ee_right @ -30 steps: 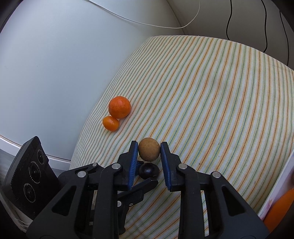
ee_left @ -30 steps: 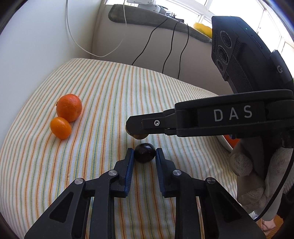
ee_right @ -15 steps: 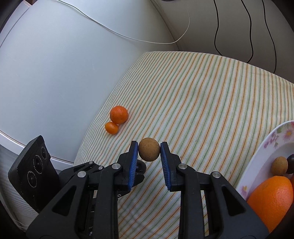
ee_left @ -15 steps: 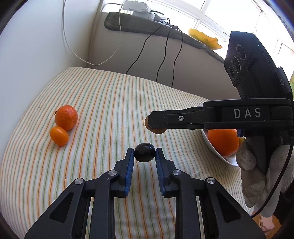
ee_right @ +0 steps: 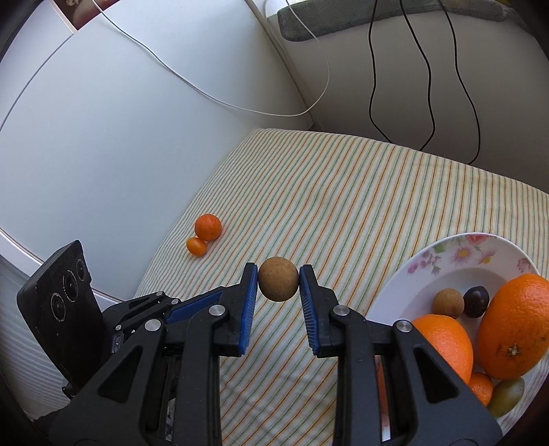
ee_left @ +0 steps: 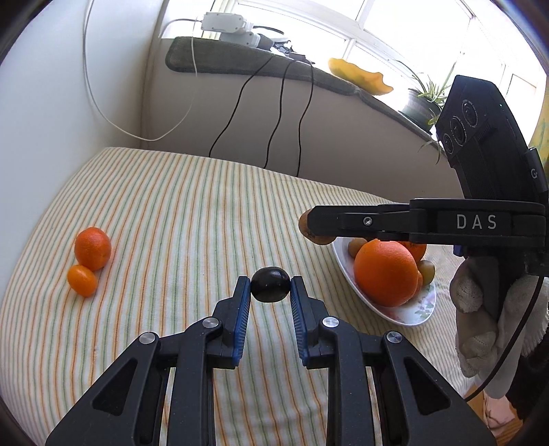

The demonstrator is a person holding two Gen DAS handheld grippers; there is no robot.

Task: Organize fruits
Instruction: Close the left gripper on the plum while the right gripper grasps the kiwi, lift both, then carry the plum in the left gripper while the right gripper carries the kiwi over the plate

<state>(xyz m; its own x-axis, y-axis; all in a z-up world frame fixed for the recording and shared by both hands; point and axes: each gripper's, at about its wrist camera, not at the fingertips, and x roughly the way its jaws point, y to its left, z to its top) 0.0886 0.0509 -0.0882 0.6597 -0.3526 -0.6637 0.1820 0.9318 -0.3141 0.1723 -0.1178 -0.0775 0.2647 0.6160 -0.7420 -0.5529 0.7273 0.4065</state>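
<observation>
A white wall (ee_left: 51, 103) borders the striped cloth-covered surface (ee_left: 192, 212), where a mandarin (ee_left: 92, 248) touches a kumquat (ee_left: 81, 280) at the left. The left hand-held gripper (ee_left: 270, 286) is clamped on a dark plum (ee_left: 270, 289) mid-surface. The right hand-held gripper (ee_right: 278, 283) is clamped on a brown round fruit (ee_right: 278, 283), beside the floral plate (ee_right: 456, 255) of oranges (ee_right: 514, 326). Black cables (ee_left: 284, 113) hang behind, below a bright window (ee_left: 394, 31).

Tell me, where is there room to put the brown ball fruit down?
The flowered white plate has bare room along its near rim, beside the small brown fruit and dark grape; its far side is crowded with big oranges. The striped cloth is bare between the plate and the two small tangerines.
</observation>
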